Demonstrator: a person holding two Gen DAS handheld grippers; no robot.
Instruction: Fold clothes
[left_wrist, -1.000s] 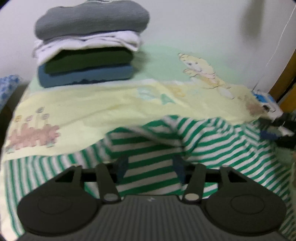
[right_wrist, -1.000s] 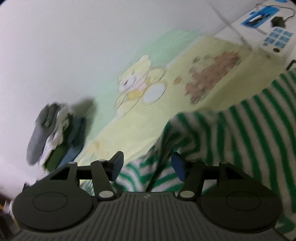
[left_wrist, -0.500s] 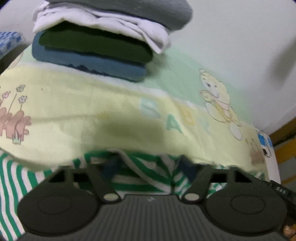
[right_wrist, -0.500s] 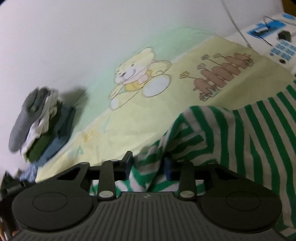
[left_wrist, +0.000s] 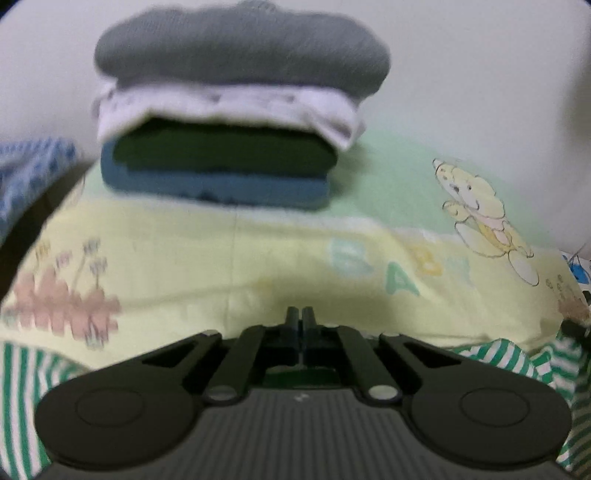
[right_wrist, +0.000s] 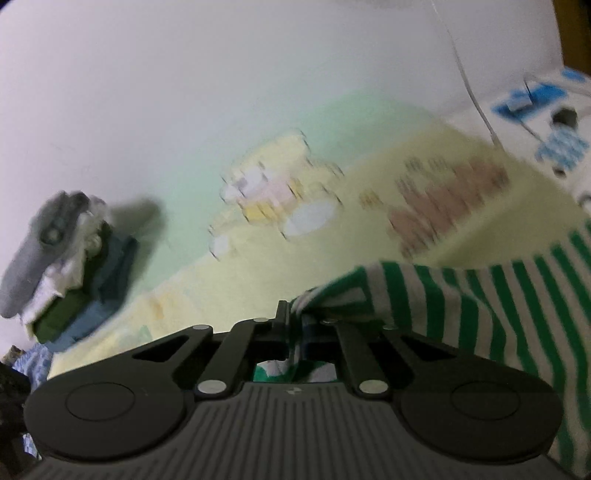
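Close up, right gripper (right_wrist: 295, 314) fingers pinched on a fold of green-and-white striped shirt (right_wrist: 461, 295), jaws just closed. Left gripper (left_wrist: 300, 321) fingers pressed together, also just closed; cloth between them not discernible. Striped shirt spread over yellow bear-print sheet (left_wrist: 258, 251). Behind, stack of 4 folded clothes (left_wrist: 229, 122) against white wall (right_wrist: 184, 74).
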